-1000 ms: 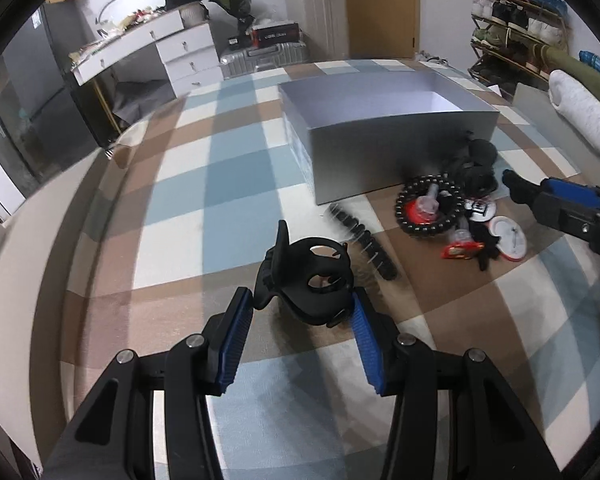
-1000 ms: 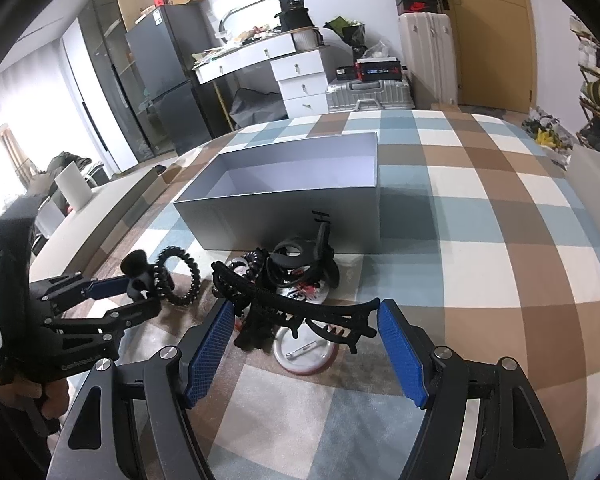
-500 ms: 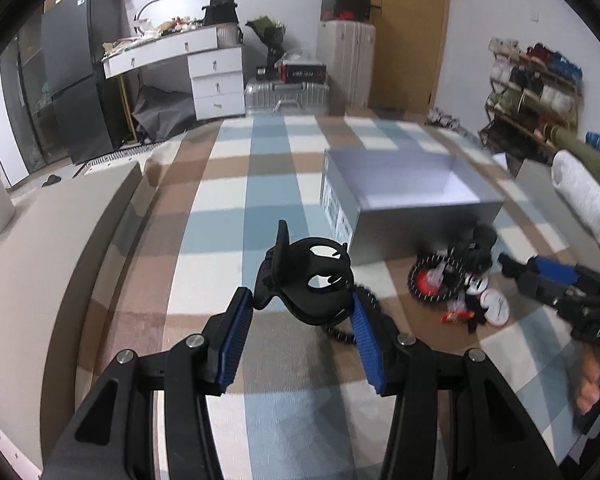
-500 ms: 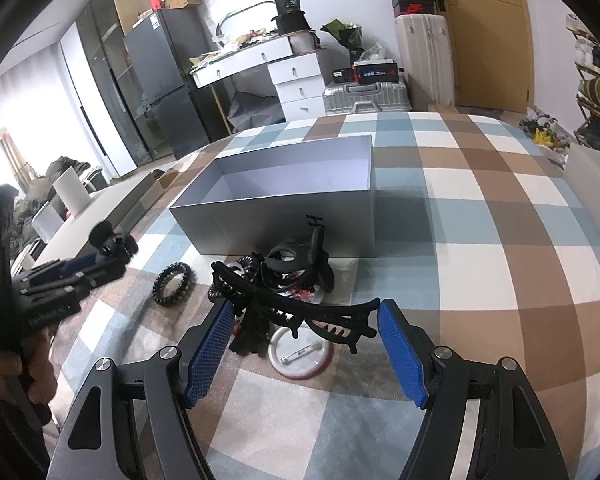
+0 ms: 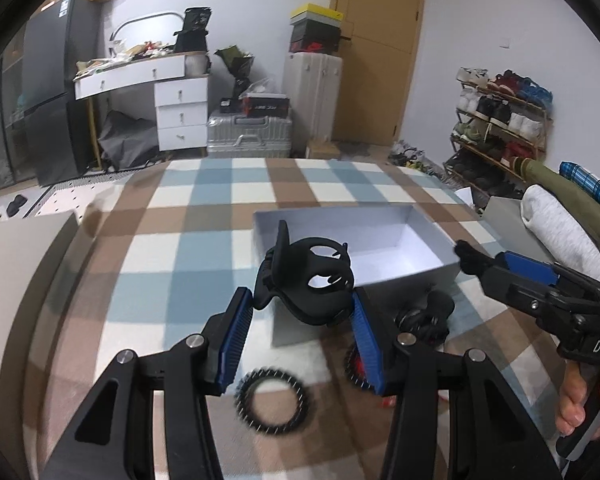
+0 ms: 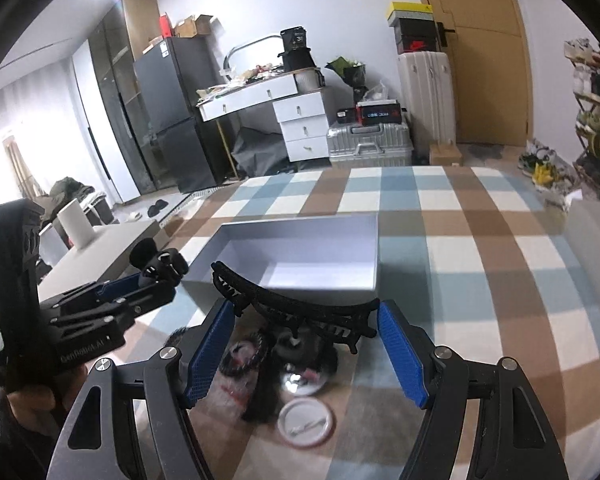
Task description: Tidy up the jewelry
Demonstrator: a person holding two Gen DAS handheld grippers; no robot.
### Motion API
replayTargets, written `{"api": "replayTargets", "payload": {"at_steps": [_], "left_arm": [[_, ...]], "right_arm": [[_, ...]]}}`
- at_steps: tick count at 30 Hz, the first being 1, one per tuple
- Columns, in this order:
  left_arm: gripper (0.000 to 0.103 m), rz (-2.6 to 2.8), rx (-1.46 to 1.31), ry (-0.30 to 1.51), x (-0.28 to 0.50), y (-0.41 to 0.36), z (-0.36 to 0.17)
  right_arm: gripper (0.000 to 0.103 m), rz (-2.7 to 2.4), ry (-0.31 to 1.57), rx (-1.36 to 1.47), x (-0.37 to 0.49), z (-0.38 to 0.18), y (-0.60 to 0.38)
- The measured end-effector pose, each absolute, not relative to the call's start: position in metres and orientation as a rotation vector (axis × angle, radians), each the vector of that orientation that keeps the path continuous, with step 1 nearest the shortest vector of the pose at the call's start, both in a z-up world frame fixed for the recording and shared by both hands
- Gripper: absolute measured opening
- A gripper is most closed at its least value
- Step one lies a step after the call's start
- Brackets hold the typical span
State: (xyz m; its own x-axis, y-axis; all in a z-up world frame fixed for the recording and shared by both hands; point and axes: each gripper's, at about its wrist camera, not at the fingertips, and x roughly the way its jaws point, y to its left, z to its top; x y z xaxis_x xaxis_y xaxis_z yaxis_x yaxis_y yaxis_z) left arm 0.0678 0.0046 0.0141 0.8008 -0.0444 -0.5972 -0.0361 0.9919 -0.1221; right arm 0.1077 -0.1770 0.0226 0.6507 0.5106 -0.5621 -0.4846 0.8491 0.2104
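Below the right gripper (image 6: 304, 344), the heap of black accessories (image 6: 296, 354) blurs together, individual pieces indistinguishable.

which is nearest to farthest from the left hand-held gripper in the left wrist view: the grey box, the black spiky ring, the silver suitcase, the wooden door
1. Black spiky ring: on the checked blanket, just under the left hand-held gripper.
2. Grey box: open, ahead and slightly right.
3. Silver suitcase: lying on the floor beyond the blanket.
4. Wooden door: at the back wall, right of centre.
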Motion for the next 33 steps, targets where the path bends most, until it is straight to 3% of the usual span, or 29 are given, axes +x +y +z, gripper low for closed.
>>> {"api": "replayTargets", "payload": {"at_steps": [33], "left_arm": [[0.044,-0.034,-0.088,0.649,0.092,-0.010,0.007]], "right_arm": [[0.072,0.506,0.692,0.090,0.165,0.004,-0.158]]}}
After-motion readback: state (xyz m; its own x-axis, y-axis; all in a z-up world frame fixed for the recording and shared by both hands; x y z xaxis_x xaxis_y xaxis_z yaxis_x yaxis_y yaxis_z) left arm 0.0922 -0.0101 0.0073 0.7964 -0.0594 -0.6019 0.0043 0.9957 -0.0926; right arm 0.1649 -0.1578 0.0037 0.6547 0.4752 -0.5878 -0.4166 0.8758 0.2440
